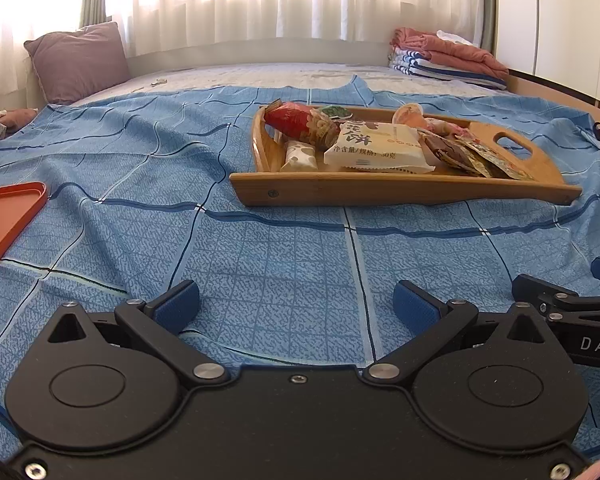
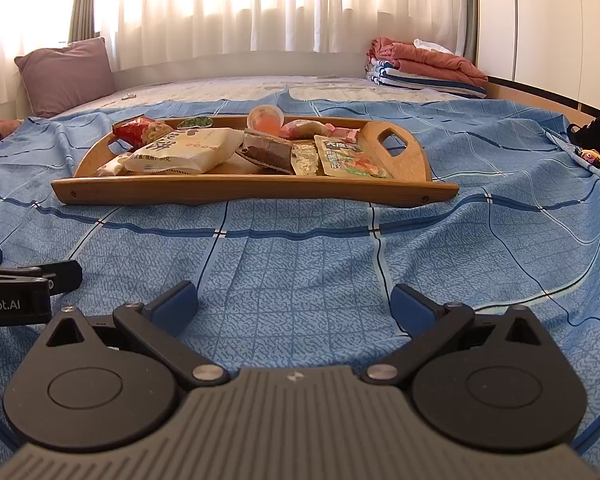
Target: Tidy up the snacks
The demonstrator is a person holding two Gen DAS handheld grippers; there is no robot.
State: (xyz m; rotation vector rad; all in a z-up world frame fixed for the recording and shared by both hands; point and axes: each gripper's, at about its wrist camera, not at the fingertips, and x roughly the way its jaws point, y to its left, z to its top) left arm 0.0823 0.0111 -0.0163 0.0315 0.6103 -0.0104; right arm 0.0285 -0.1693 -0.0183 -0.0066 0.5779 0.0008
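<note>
I am holding both grippers low over the blue bedsheet [image 2: 300, 248], left gripper [image 1: 296, 306] and right gripper [image 2: 294, 306] both spread apart and empty. The wooden snack tray [image 2: 256, 192] is lying dead ahead, its long axis crosswise, centred in the right wrist frame and so nearer that gripper.

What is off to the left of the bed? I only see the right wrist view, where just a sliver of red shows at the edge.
Observer: An orange tray lies flat on the blue bedspread; nothing shows on the part in view.
Operator: Is the left gripper holding anything?
Observer: No. The left gripper is open, with only bedspread between its fingers.
Operator: Does anything hide behind the big white packet?
Observer: A small white patterned packet lies beside it near the wooden tray end; your view shows only a corner of it.
</note>
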